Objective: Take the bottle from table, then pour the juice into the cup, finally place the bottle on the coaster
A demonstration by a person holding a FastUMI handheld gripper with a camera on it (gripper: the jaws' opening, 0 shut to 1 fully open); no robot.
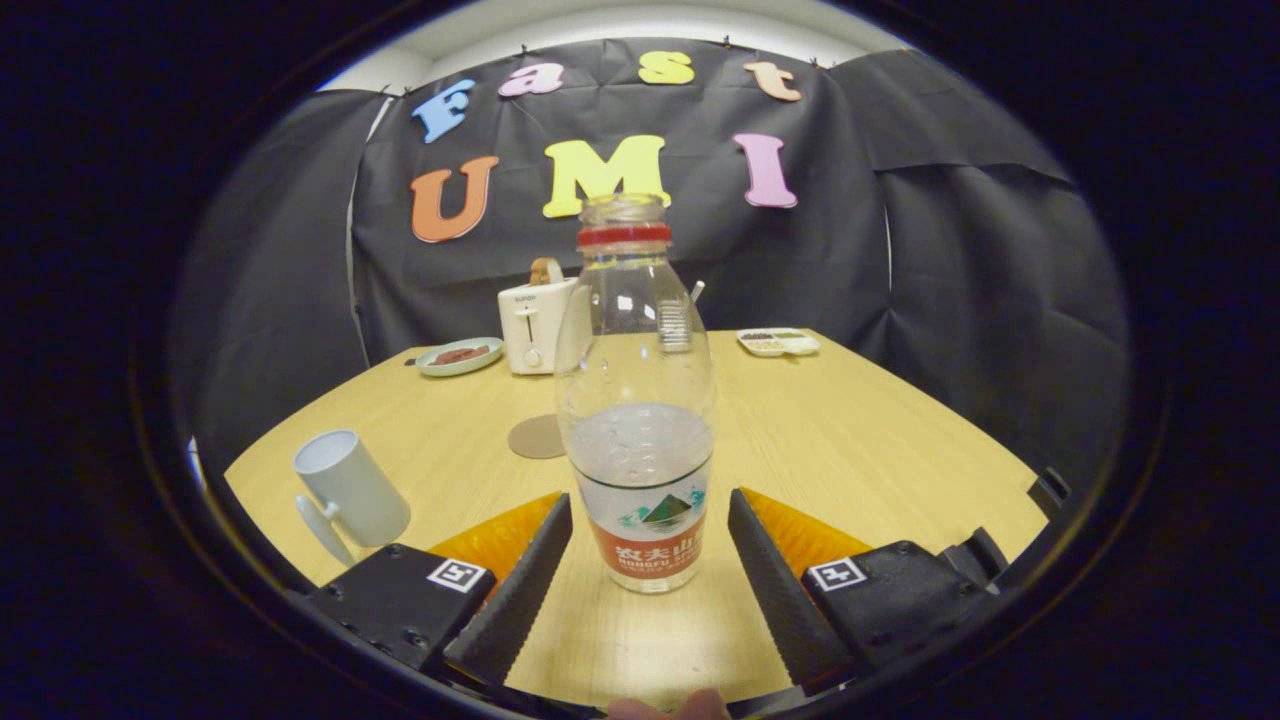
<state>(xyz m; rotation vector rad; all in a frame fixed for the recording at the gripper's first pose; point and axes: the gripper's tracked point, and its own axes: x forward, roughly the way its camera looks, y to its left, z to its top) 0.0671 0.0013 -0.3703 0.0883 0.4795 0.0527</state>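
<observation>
— Where does the bottle (640,400) stand?

— Upright on the wooden table (850,430), between the two fingers of the gripper (650,540). It is clear plastic with no cap on its mouth, a red ring round the neck, and a label at the bottom. Clear liquid fills it to somewhat under half.

— Do the fingers hold it?

— No. The fingers are spread wide, one on each side of the bottle's lower part, and a strip of bare table shows between each toothed pad and the bottle. Neither pad touches it.

— And the cup (350,490)?

— A white mug, off to the left of the left finger, near the table's edge, with its handle turned toward the camera. It appears to lean in the fisheye view. What is inside cannot be told.

— The coaster (538,437)?

— A round, flat, brownish disc on the table just beyond the bottle and a little to its left, partly hidden behind it.

— What else is on the table?

— At the far side, a white toaster (535,325) with a slice of bread sticking out, a pale plate (458,357) with some food beside it, and a small white tray (778,342) to the right.
</observation>
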